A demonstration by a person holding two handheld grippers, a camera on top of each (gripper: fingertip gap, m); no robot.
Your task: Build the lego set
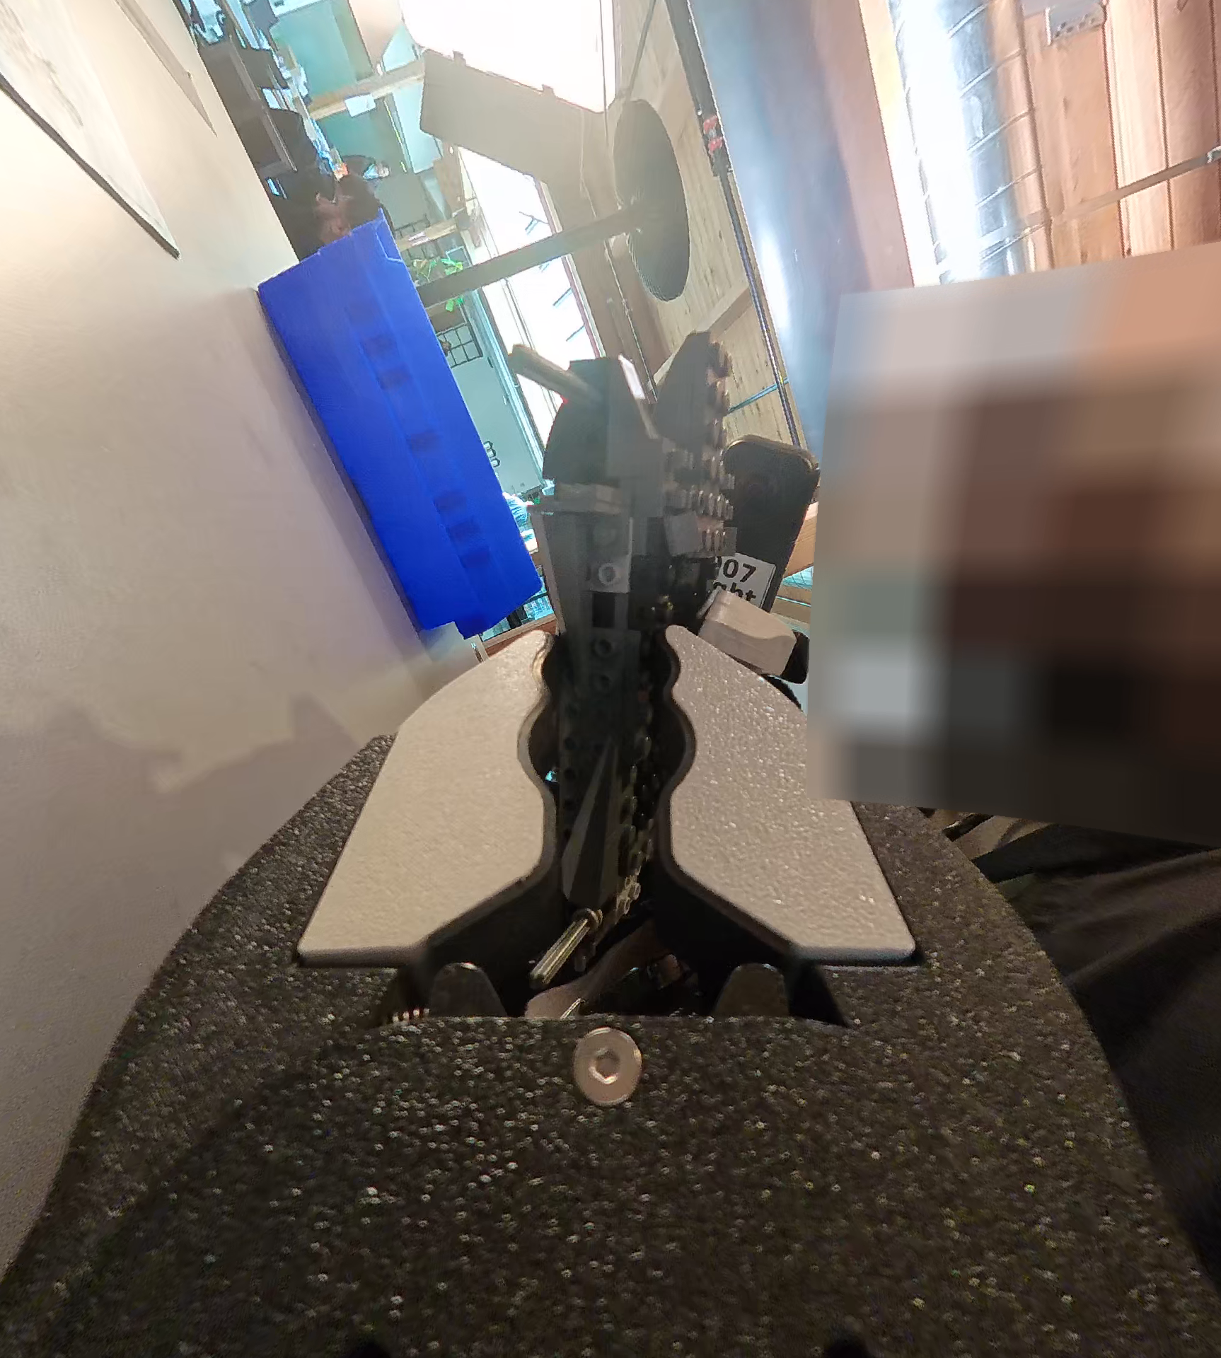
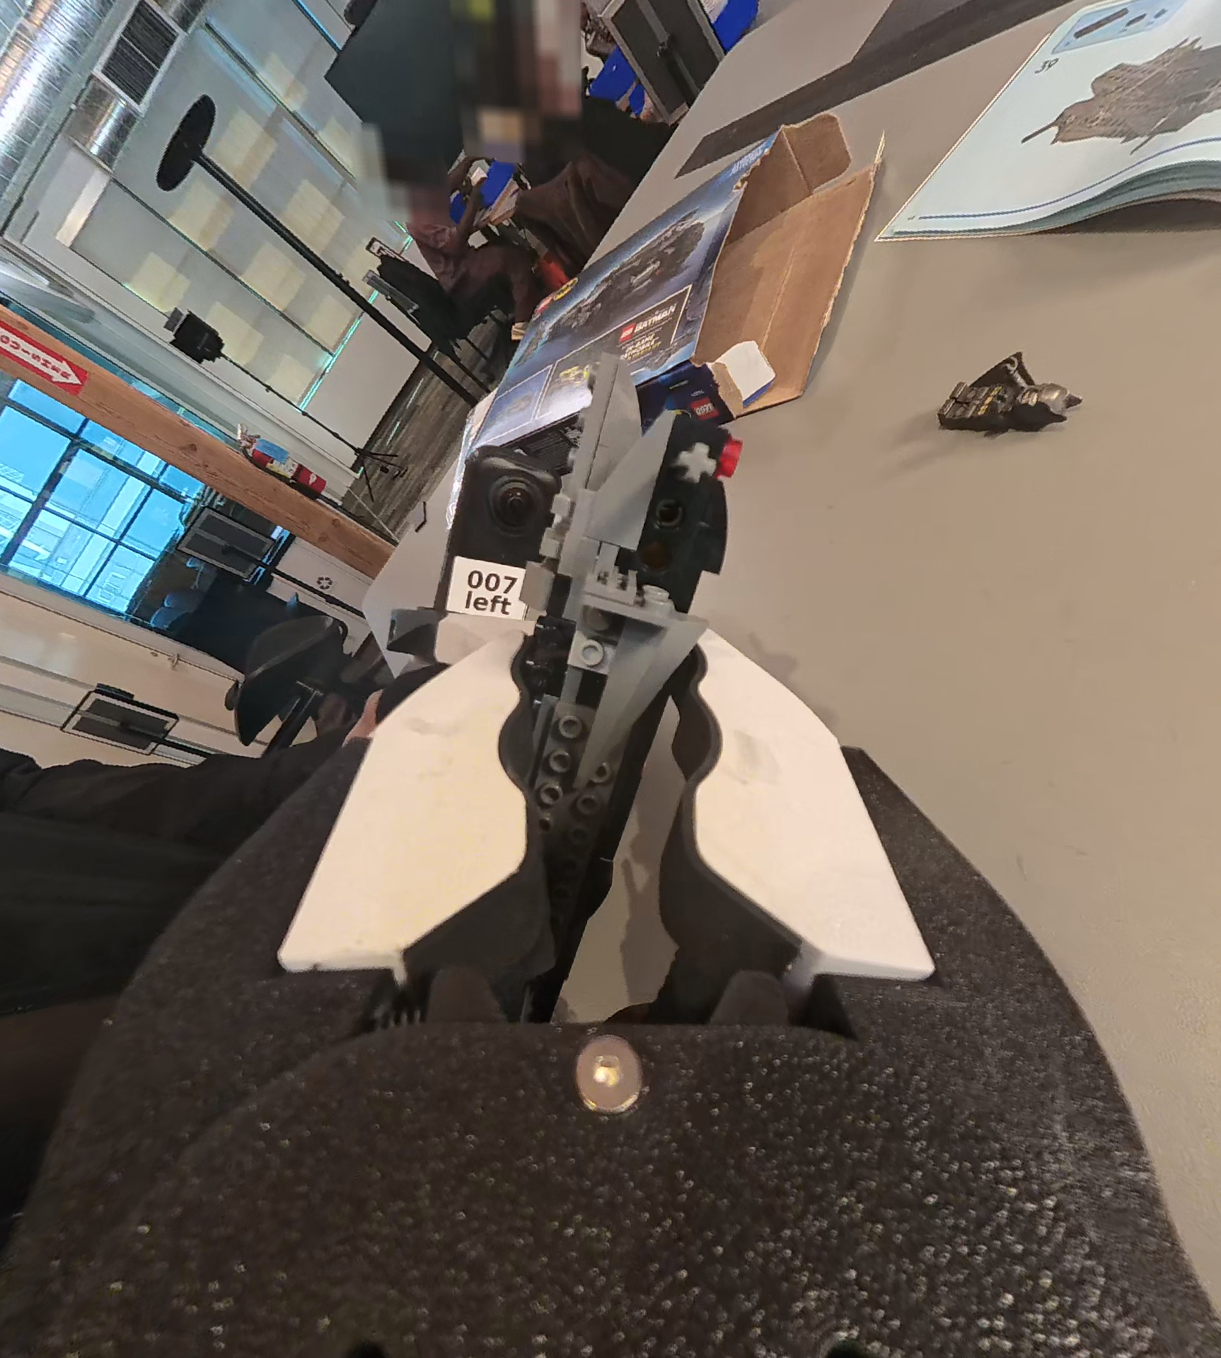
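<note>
Both your left gripper (image 1: 604, 661) and right gripper (image 2: 604, 676) clamp the dark grey and black brick-built model (image 2: 607, 588), held aloft between them. It's light, rigid, but pieces pop off; grip its studded spine.

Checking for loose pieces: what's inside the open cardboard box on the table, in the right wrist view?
The box lies with its flaps open; only bare brown cardboard shows at its mouth. Deeper inside is hidden by its printed top. A small dark brick piece lies apart on the table.

Printed white sticker (image 2: 488, 594) on black camera block (image 2: 505, 507), lettering on blue box (image 2: 622, 323), red sign (image 2: 12, 345) on beam (image 2: 152, 433)
</note>
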